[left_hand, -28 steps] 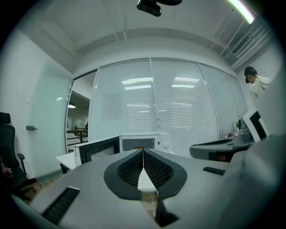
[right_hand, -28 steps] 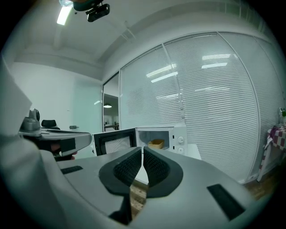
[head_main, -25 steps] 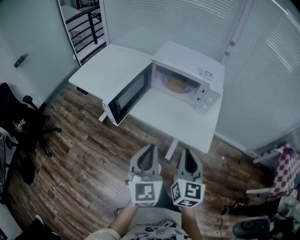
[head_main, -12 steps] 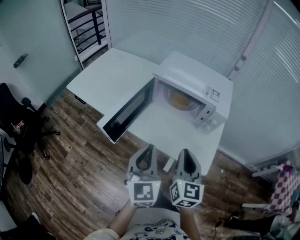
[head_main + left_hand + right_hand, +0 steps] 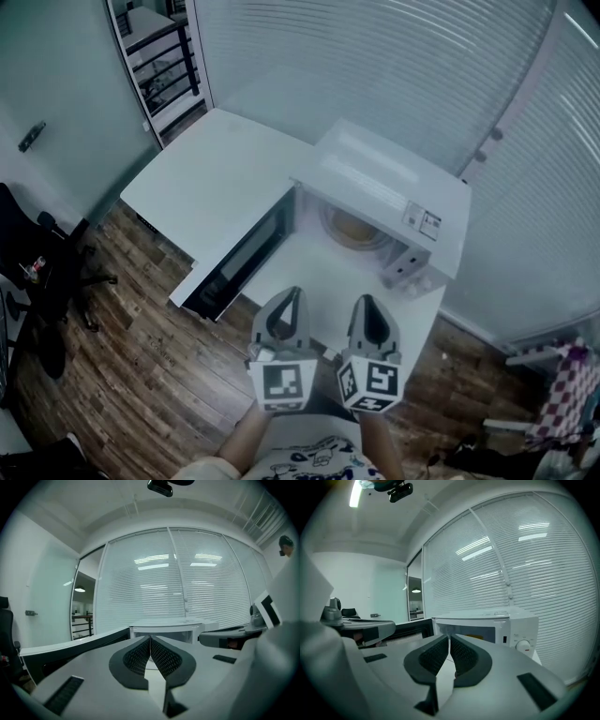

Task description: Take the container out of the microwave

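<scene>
The container (image 5: 354, 225) is sitting inside the open-doored microwave (image 5: 384, 169), well ahead of the left gripper (image 5: 288, 298) and right gripper (image 5: 365, 305), both hovering with jaws pressed together on nothing. It is appearing shallow, rigid and possibly filled; gripping its near rim and keeping it level seems advisable.

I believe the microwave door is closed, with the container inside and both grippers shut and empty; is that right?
Not quite: the head view shows the microwave door open, swung out to the left. The container is inside, and the left gripper and right gripper are shut and empty.
</scene>
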`<action>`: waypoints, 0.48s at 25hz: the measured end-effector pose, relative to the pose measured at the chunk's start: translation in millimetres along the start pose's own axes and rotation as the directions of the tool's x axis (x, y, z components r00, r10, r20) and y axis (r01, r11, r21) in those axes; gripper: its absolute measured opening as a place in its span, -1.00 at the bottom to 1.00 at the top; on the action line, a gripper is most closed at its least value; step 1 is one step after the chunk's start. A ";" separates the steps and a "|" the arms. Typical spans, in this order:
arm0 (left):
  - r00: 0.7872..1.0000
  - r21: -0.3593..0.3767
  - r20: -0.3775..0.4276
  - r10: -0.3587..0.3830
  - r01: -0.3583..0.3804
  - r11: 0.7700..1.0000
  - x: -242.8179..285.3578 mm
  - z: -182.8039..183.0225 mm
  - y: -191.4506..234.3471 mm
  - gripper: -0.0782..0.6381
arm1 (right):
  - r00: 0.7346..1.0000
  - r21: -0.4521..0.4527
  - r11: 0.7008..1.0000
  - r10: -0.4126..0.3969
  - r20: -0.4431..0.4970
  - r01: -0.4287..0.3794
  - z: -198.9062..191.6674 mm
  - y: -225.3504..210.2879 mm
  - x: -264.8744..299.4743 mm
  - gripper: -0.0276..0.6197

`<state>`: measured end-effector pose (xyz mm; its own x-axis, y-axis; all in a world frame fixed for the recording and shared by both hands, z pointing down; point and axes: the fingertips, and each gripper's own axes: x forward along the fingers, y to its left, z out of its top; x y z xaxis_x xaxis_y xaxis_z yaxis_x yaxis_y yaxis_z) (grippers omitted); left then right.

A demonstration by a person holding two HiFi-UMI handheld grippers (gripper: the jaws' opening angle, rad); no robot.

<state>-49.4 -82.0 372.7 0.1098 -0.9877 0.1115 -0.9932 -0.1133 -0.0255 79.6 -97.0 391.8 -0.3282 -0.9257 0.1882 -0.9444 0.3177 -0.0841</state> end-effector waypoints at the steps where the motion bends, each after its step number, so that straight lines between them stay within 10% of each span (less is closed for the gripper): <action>1: 1.000 0.004 0.001 0.001 -0.001 1.000 7.4 0.9 0.0 -0.66 | 1.000 0.002 1.000 0.007 -0.002 -0.007 0.3 -2.1 7.0 -0.83; 12: 0.999 -0.008 -0.037 -0.013 0.012 1.000 54.6 -5.3 -6.4 -0.66 | 0.999 0.041 0.999 -0.009 -0.043 0.011 -3.0 -29.8 46.5 -0.83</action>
<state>-37.2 -134.6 384.2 0.1208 -0.9815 0.1483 -0.9921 -0.1246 -0.0167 92.5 -148.9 406.0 -0.3203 -0.9187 0.2311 -0.9463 0.2993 -0.1220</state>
